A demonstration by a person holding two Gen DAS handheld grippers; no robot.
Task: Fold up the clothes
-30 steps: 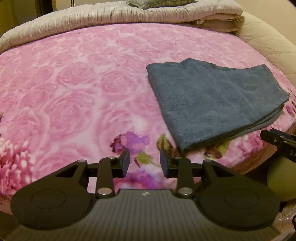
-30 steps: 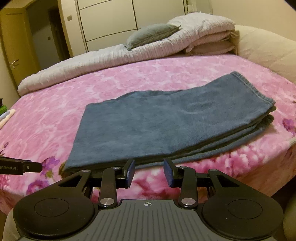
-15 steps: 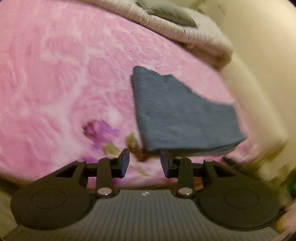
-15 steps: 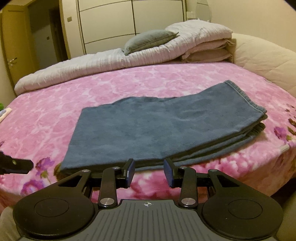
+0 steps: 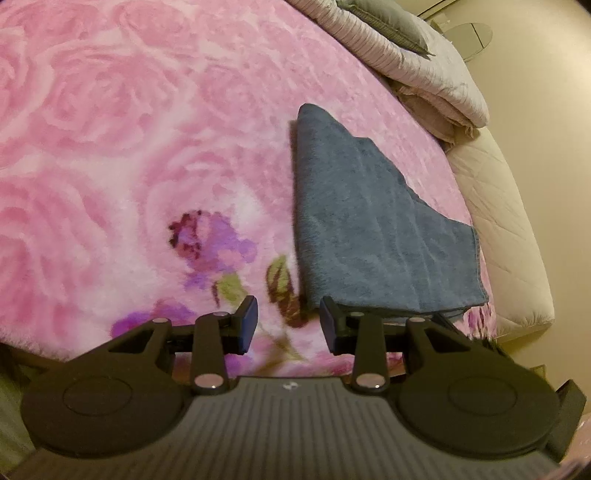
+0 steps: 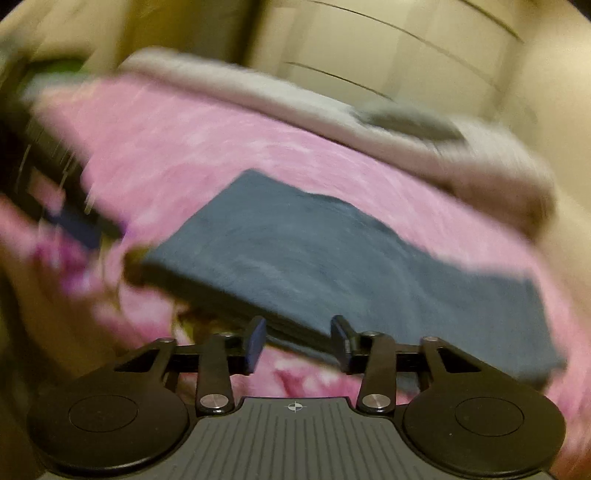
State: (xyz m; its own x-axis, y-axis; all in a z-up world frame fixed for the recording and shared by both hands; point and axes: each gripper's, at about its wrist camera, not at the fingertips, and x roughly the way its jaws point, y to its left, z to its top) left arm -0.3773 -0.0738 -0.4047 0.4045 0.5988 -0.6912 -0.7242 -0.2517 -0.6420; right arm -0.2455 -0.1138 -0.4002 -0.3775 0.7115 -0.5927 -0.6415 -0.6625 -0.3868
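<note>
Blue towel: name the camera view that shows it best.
The left wrist view: the blue towel is sharp there, folded on the pink blanket, its near edge by the fingers. The right wrist view shows more of its top and stacked edge, but blurred.

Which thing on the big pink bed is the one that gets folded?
Find the pink rose-patterned blanket that covers the bed. Near its front edge, to the right of the purple flower print, lies a blue-grey towel, already folded into flat layers. It is the only plain dark cloth there; the pale striped quilt and grey pillow sit far back at the head.
</note>
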